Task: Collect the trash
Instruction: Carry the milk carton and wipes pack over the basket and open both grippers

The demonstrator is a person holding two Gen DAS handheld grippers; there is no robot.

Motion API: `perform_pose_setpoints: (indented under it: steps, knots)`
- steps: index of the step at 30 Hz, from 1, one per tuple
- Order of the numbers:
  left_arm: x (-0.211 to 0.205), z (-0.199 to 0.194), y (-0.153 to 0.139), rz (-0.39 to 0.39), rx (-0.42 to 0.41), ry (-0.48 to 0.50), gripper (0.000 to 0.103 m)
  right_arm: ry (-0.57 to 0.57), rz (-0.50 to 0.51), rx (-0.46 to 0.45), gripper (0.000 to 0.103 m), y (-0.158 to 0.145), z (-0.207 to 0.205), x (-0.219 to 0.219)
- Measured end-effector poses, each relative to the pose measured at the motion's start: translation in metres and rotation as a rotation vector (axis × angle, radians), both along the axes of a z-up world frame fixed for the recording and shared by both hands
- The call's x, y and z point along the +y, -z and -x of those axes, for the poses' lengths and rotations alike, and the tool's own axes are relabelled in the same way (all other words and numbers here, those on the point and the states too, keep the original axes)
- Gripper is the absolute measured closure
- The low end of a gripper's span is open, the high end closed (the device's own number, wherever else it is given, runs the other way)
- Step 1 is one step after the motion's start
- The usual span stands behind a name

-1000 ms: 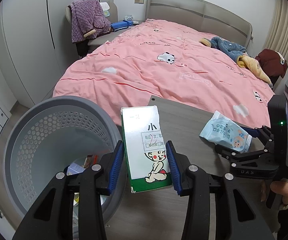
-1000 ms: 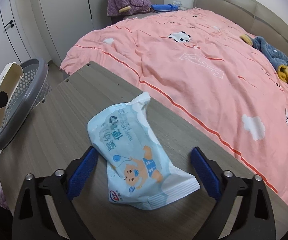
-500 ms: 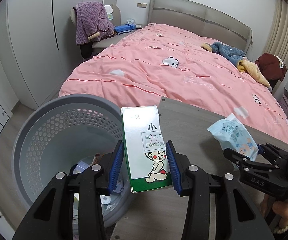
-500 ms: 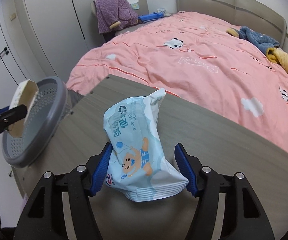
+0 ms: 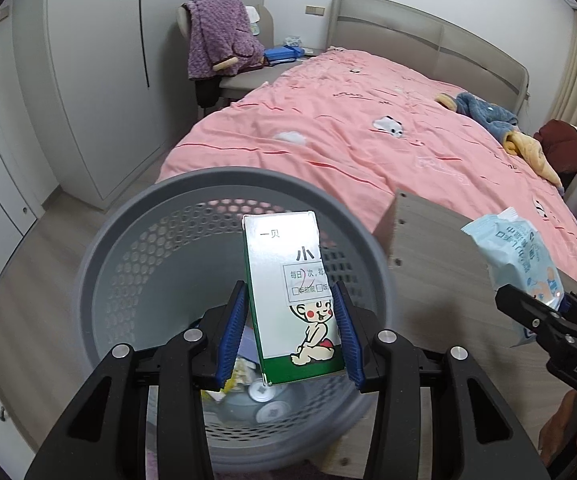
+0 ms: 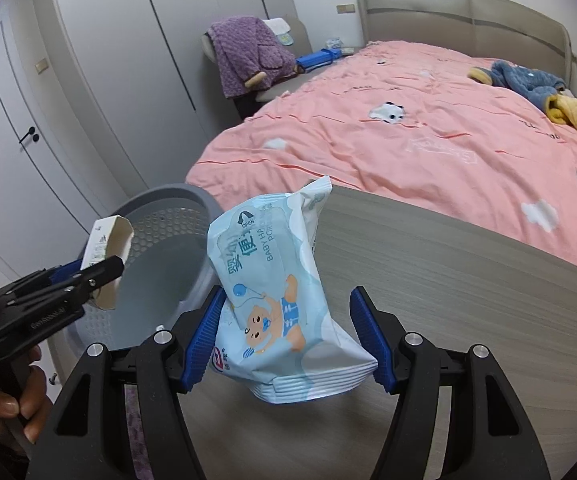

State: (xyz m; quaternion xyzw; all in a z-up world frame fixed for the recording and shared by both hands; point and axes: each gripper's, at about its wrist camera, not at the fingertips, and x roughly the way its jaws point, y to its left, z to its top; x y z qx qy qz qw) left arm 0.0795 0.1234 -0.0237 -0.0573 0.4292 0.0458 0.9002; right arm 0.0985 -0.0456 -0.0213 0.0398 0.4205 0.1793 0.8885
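- The bed, with its pink cover and grey headboard, runs along the far edge of the table; blue and yellow clothing lies near the pillow end.
- The table, grey wood-grain, shows its bare top under the right gripper; its near-left corner meets the basket.
- The wardrobe lines the wall to the left, beyond the basket.
- A chair stands at the far left corner of the bed with a purple garment draped over its back.
- The grey perforated basket stands just off the table's left edge, and some litter is visible at its bottom, too small to identify.
- The wipes packet, pale blue with a baby print, is raised clear of the table top, near the table's left edge.
- The right gripper is clamped on the lower end of the wipes packet, with the blue pads pressing its sides.
- The medicine box, white and green with a cartoon child, is upright over the basket's opening.
- The left gripper is clenched on the medicine box, one blue pad against each side.
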Motion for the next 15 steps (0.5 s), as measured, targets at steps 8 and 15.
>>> perform_pose_setpoints:
  steps: [8,15]
  knots:
    - [0.041,0.003,0.008,-0.021,0.014,-0.056,0.061,-0.089,-0.006,0.006,0.04,-0.004,-0.01,0.058]
    - [0.061,0.002,0.012,-0.022,0.012,-0.069,0.061,-0.151,0.015,0.011,0.04,0.0,-0.019,0.097]
